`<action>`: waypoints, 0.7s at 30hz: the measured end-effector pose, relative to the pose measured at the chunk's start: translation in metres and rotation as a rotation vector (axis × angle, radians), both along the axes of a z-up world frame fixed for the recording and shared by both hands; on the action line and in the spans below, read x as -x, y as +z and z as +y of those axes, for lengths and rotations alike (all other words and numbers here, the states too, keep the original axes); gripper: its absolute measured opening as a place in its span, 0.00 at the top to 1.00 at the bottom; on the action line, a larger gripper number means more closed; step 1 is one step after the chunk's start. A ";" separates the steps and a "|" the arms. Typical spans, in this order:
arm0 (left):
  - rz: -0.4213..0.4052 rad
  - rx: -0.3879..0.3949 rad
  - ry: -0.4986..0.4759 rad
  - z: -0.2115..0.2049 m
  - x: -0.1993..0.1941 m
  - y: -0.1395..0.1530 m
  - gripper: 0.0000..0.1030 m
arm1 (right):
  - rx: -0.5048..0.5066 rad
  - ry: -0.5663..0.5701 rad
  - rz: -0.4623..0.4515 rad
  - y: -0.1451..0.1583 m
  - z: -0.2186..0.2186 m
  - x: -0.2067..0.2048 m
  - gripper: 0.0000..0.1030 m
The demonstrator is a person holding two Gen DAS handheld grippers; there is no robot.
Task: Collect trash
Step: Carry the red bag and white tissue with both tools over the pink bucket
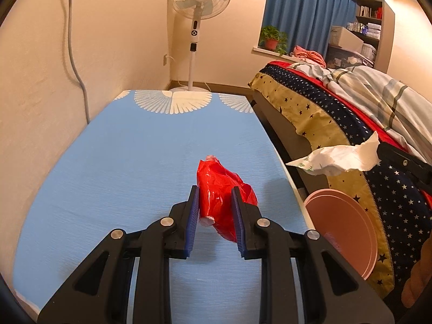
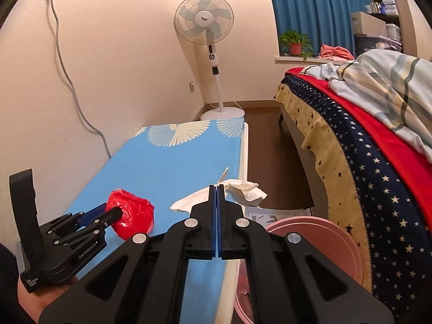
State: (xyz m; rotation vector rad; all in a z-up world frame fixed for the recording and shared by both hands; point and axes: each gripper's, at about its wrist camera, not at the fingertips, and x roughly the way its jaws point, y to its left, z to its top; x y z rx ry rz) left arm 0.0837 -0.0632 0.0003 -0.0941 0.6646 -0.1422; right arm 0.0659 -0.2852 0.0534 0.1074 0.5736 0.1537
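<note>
Above the blue-covered table (image 1: 121,162), with the pink bin (image 1: 348,226) at your four o'clock, your left gripper (image 1: 215,191) clamps a crumpled red plastic bag (image 1: 218,189) while your right gripper (image 2: 217,189) pinches white crumpled paper (image 2: 243,191).

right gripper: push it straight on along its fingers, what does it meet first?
Right gripper is shut on crumpled white paper, so that travels along. Beyond it, probably bare floor between the blue-covered table and the bed; depth unclear.
</note>
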 end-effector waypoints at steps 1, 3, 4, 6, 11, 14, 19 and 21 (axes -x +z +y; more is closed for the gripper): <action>-0.002 0.002 -0.005 -0.001 0.001 0.000 0.77 | 0.003 -0.004 0.003 0.001 -0.002 0.002 1.00; -0.007 0.004 -0.017 -0.005 0.003 0.002 0.77 | 0.009 -0.013 0.007 0.003 -0.006 0.008 1.00; -0.010 0.006 -0.027 -0.009 0.003 0.002 0.77 | 0.011 -0.017 0.010 0.004 -0.008 0.009 1.00; -0.013 0.010 -0.041 -0.014 0.004 0.002 0.77 | 0.015 -0.033 0.018 0.006 -0.016 0.015 1.00; -0.019 0.016 -0.086 -0.033 0.007 0.003 0.77 | 0.018 -0.080 0.049 0.005 -0.036 0.023 1.00; -0.020 0.020 -0.107 -0.044 0.007 0.003 0.77 | 0.022 -0.112 0.075 0.002 -0.048 0.028 1.00; -0.018 0.036 -0.148 -0.064 0.006 0.002 0.77 | 0.028 -0.152 0.124 -0.008 -0.063 0.032 1.00; -0.018 0.040 -0.169 -0.074 0.007 0.001 0.77 | 0.028 -0.166 0.149 -0.014 -0.068 0.031 1.00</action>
